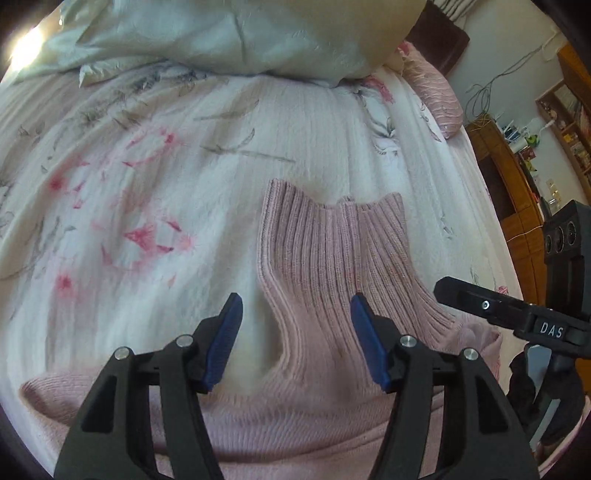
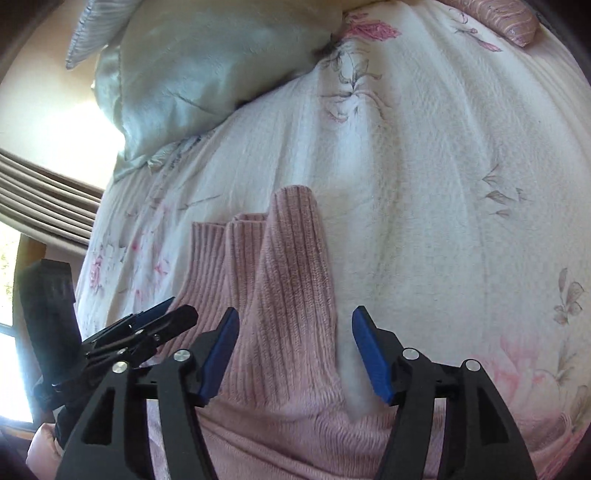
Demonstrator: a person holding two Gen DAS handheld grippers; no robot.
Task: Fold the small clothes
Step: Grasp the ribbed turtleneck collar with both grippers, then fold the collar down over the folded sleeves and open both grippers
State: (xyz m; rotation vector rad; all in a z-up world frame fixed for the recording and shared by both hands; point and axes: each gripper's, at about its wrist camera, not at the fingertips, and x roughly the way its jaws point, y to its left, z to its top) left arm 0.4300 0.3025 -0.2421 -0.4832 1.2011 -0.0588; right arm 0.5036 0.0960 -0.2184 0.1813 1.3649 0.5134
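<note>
White letters "DAS" read clearly on my right gripper point(image 1: 439, 288), seen side-on; whether its jaws are apart I judge from its own camera, where the blue pads stand spread wide with nothing between them. My left gripper point(image 1: 295, 343) is spread wide too, empty. The pale pink ribbed knit sweater point(image 1: 325, 254) lies on the white floral bedspread point(image 1: 147, 184), its two sleeves pointing toward the pale green satin pillow point(image 1: 221, 33). Bare bedspread lies open to the left; the bed's right edge is near.
</note>
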